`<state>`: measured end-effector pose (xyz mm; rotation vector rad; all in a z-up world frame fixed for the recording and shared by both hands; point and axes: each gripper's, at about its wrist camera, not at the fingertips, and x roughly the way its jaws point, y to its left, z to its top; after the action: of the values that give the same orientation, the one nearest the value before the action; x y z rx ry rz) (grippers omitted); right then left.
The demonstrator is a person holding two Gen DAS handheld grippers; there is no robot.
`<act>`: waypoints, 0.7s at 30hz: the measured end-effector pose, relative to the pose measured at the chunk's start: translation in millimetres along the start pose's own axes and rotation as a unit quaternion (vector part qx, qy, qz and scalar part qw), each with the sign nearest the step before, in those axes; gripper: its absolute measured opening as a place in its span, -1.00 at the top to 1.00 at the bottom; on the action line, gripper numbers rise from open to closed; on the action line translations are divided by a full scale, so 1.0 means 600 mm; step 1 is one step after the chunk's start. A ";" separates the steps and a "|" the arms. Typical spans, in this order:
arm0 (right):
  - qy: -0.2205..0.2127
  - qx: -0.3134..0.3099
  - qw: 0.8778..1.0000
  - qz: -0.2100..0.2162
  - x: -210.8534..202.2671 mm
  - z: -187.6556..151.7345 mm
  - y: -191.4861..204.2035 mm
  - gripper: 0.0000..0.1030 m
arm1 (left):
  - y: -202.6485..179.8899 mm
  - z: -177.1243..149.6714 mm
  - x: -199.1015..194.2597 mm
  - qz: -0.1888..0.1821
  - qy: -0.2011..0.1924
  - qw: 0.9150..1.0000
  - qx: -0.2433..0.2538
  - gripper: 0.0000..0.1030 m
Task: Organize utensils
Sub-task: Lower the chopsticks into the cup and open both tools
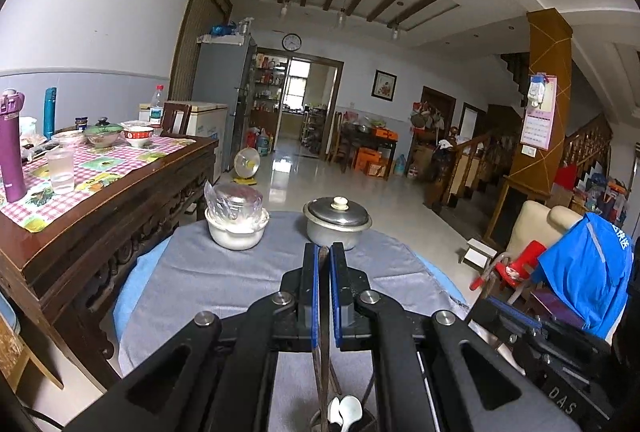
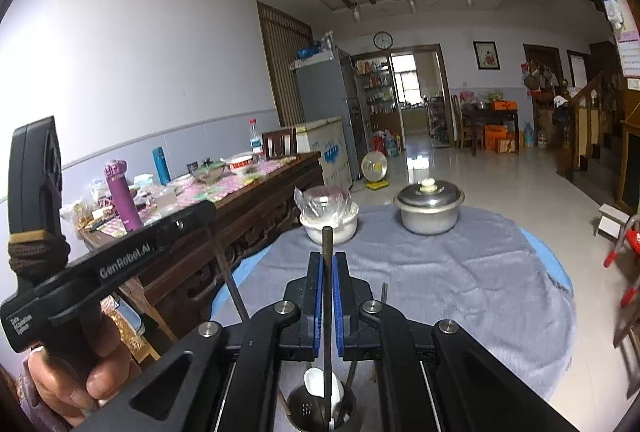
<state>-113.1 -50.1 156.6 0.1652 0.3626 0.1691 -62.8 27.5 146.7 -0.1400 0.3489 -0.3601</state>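
Note:
My left gripper [image 1: 323, 252] is shut on a dark chopstick [image 1: 322, 352] that runs down between its blue pads toward a metal utensil cup [image 1: 344, 422] holding a white spoon [image 1: 345, 408]. My right gripper [image 2: 328, 260] is shut on another dark chopstick [image 2: 327, 292] whose lower end stands in the metal utensil cup [image 2: 320, 412] beside the white spoon [image 2: 320, 384]. The left gripper's body [image 2: 100, 264] shows at the left of the right wrist view, with its chopstick [image 2: 228, 272] slanting down.
A round table with a grey cloth [image 2: 460, 272] carries a white bowl with a plastic-wrapped lid [image 2: 329, 220] and a lidded metal pot [image 2: 429, 208] at the far side. A wooden table [image 1: 100, 192] with cups, bottles and bowls stands left. Chair with blue jacket [image 1: 588, 272] at right.

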 end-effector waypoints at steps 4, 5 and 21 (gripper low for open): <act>0.011 0.008 1.000 -0.002 0.007 -0.012 -0.006 0.89 | 0.003 -0.005 0.003 -0.002 0.000 1.000 -0.008 0.89; 0.014 0.010 1.000 -0.002 0.008 -0.014 -0.007 0.89 | 0.003 -0.005 0.004 -0.001 0.001 1.000 -0.009 0.89; 0.052 0.037 0.998 0.001 0.031 -0.039 -0.018 0.89 | -0.011 -0.031 0.030 -0.019 0.048 0.999 0.004 0.89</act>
<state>-102.8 -54.1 126.5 0.2308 0.4729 0.1657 -55.7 13.3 125.0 -0.1214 0.4403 -0.4069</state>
